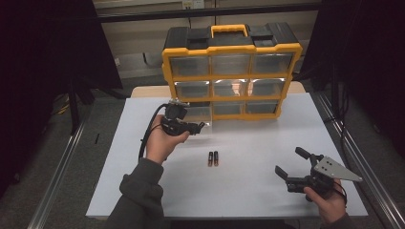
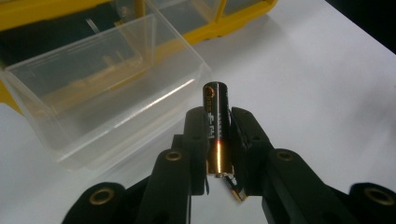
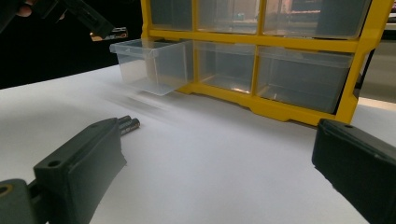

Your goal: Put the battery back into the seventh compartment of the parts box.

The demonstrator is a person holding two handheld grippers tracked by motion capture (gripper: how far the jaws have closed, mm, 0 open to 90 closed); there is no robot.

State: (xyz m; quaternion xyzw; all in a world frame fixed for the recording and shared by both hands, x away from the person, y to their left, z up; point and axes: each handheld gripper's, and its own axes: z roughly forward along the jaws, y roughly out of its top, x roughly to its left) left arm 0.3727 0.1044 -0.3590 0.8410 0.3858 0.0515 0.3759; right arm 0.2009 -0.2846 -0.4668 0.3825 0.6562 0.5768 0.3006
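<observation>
A battery [image 2: 217, 128] is clamped between the jaws of the left tongs [image 2: 218, 140], its dark end standing up past the jaw tips and its copper end down between them. In the high view the left tongs [image 1: 197, 127] are held above the worktop [image 1: 267, 191], just in front of the pulled-out clear drawer [image 1: 198, 113] at the bottom left of the yellow drawer cabinet [image 1: 231, 71]. Seen along the left tongs, the open drawer [image 2: 107, 93] lies just beyond and to the left of the battery, its front wall and rim near the jaw tips, with bare white surface to the right. Two more batteries [image 1: 213, 158] lie side by side, touching, near the middle of the worktop, well apart from its edges and clear of the cabinet. The right tongs [image 1: 290, 163] are held low near the front right corner of the worktop, jaws spread wide with nothing between them. Between those jaws the right gripper view shows a broad stretch of bare surface leading to the cabinet's yellow base rail [image 3: 261, 105], with the two batteries [image 3: 128, 124] just beyond the left jaw and the open drawer [image 3: 152, 65] jutting out past the cabinet's front.
</observation>
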